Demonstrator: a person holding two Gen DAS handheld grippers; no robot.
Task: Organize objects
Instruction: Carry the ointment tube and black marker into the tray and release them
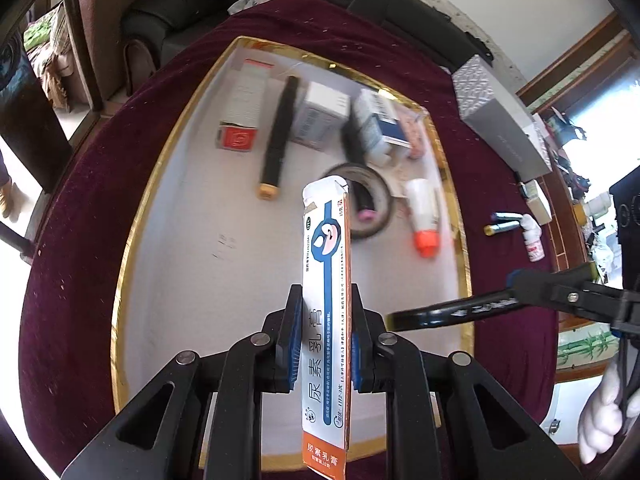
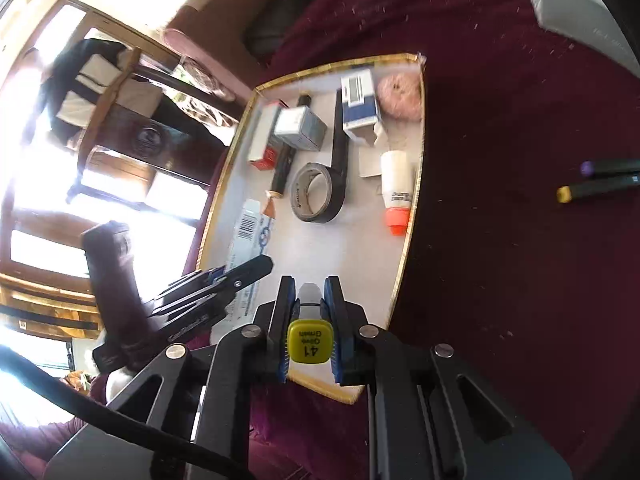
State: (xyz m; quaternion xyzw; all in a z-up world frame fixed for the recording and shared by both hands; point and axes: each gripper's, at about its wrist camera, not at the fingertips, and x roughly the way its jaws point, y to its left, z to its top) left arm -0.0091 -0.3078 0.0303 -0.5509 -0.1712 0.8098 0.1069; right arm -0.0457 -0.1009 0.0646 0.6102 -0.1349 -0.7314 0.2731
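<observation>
Two hand-held grippers hover over a white tray point(image 1: 168, 208) with a gold rim, set on a dark red cloth point(image 1: 72, 240). The left gripper point(image 1: 325, 340) clamps a long white, blue and orange ointment box point(image 1: 326, 312) between its pads, the box pointing out over the tray. The right gripper point(image 2: 309, 322) is closed on a black marker point(image 2: 310, 342) with a yellow end cap, held above the tray's near edge. In the tray lie a roll of black tape point(image 2: 318, 192), small cartons, a marker and an orange-capped tube point(image 2: 396, 188). Two more markers point(image 2: 600, 182) lie on the cloth, well apart from the tray.
</observation>
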